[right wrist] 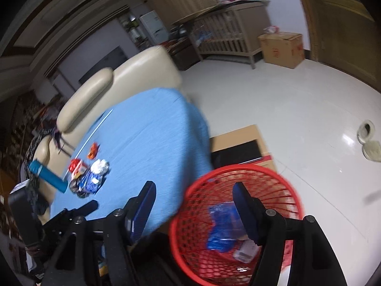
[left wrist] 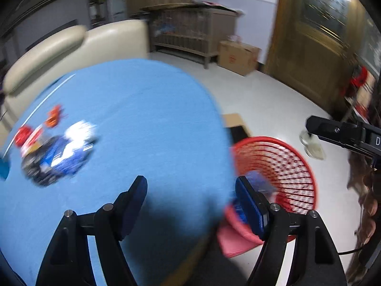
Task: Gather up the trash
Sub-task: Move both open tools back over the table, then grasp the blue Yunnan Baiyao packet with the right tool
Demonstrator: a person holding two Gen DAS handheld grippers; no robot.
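Note:
A pile of wrappers (left wrist: 59,152), blue, white and red, lies on the blue tablecloth (left wrist: 142,119) at the left; it also shows in the right wrist view (right wrist: 89,178). A red mesh basket (right wrist: 238,224) stands on the floor beside the table and holds a blue wrapper (right wrist: 222,226) and a clear piece; the basket also shows in the left wrist view (left wrist: 281,171). My left gripper (left wrist: 190,188) is open and empty above the table's near right part. My right gripper (right wrist: 194,190) is open and empty above the basket's left rim.
A teal bottle (right wrist: 47,174) lies on the cloth's left edge. A cream sofa (right wrist: 119,83) is behind the table. Flat cardboard (right wrist: 240,143) lies on the white floor by the basket. A wooden crib (right wrist: 228,33) and a cardboard box (right wrist: 282,47) stand at the back.

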